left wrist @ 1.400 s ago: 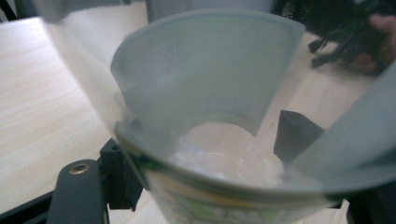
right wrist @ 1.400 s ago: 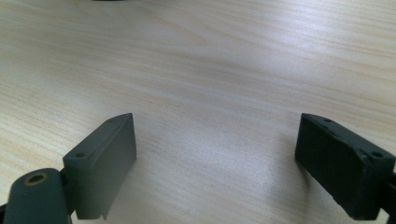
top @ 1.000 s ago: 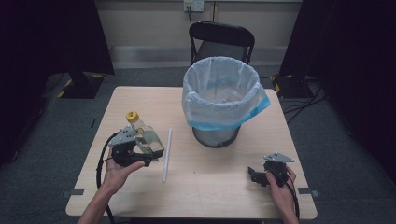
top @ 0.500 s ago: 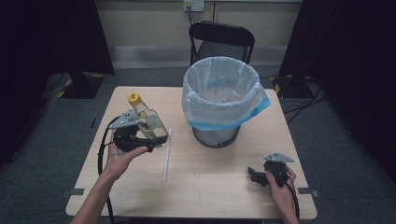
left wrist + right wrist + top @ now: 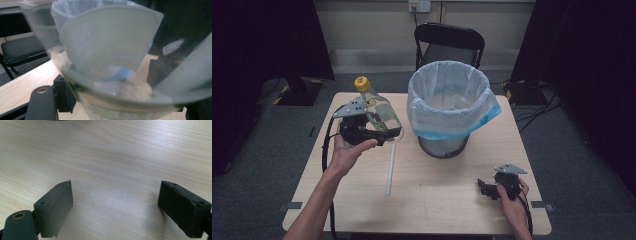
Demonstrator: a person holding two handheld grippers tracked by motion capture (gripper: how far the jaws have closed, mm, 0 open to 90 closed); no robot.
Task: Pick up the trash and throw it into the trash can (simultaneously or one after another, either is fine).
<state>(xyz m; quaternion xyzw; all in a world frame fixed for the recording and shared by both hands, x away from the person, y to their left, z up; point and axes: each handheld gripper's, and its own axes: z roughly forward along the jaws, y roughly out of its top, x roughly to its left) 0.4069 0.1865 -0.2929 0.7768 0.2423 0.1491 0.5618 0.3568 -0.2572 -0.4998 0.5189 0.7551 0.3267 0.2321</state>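
- The left gripper (image 5: 384, 131) is held above the left half of the wooden bench (image 5: 442, 200), with the person's left hand (image 5: 346, 152) under it; its fingers pinch a clear plastic bottle (image 5: 379, 111) across the body
- The bottle is lifted clear of the bench and tilted, its yellow cap (image 5: 362, 83) up and away from the person, its base low and toward the bin; it sits just left of the bin without touching it, as far as the high view tells
- In the left gripper view the bottle (image 5: 110, 57) is pressed close to the camera, blurred and see-through, with a pale label on its wall; the bin's white liner (image 5: 72, 10) shows behind it
- The waste bin (image 5: 443, 145) stands upright at the middle of the far half of the bench; a white bag with a blue edge (image 5: 457, 131) is folded over its rim
- A thin white tube (image 5: 389, 167) lies flat on the bench, below and just toward the person from the lifted bottle, pointing roughly away from the person
- The right gripper (image 5: 484, 187) rests low at the near right corner of the bench in the right hand (image 5: 512, 202); its fingers (image 5: 58, 202) are spread wide with only bare wood between them
- A black chair (image 5: 449, 42) stands behind the bench, beyond the bin
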